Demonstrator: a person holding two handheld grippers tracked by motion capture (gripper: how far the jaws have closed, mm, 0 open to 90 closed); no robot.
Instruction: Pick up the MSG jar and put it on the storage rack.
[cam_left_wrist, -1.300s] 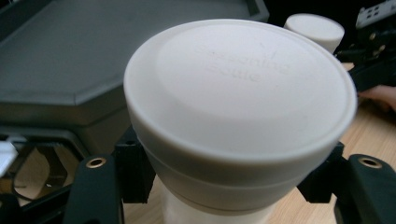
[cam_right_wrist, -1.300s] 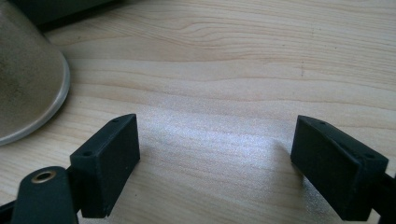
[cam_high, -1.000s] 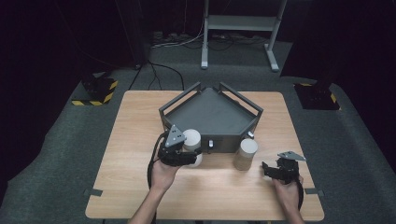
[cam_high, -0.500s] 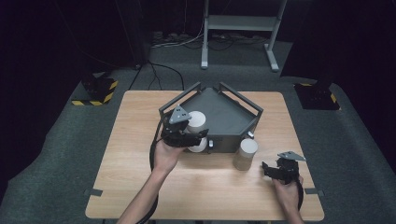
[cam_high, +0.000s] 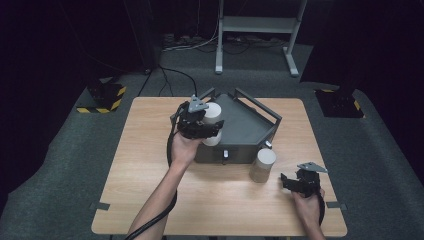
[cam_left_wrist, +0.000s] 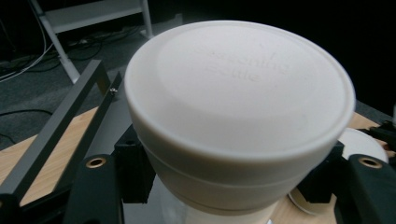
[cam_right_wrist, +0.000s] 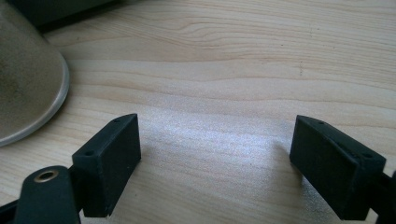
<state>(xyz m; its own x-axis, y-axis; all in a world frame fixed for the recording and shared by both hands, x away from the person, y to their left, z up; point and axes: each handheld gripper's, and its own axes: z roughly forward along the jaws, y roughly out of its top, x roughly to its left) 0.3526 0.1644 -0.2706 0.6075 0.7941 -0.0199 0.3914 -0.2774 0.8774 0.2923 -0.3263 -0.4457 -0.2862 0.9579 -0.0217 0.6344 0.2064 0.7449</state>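
Nearest the camera in the high view, the person's two forearms came in from the bottom edge over a light wooden counter. The right gripper rested low on the counter near its right front corner, held in the right hand. In the right gripper view its two black fingers stood well apart with bare wood between them, holding nothing. Just to the left of that gripper and a little farther back, a tan cylindrical jar stood upright on the counter, close beside the front wall of a dark grey tray; the curved edge of this jar showed at the left of the right gripper view. Farther back, the left hand held the left gripper raised over the left front part of the tray. Its fingers were clamped on the sides of a white cylindrical bottle, which was upright, its flat lid facing up with faint raised lettering too blurred to read. The bottle was off the counter, above the tray's left side. Beyond the counter lay a dark carpeted floor with cables and the legs of a white metal stand.
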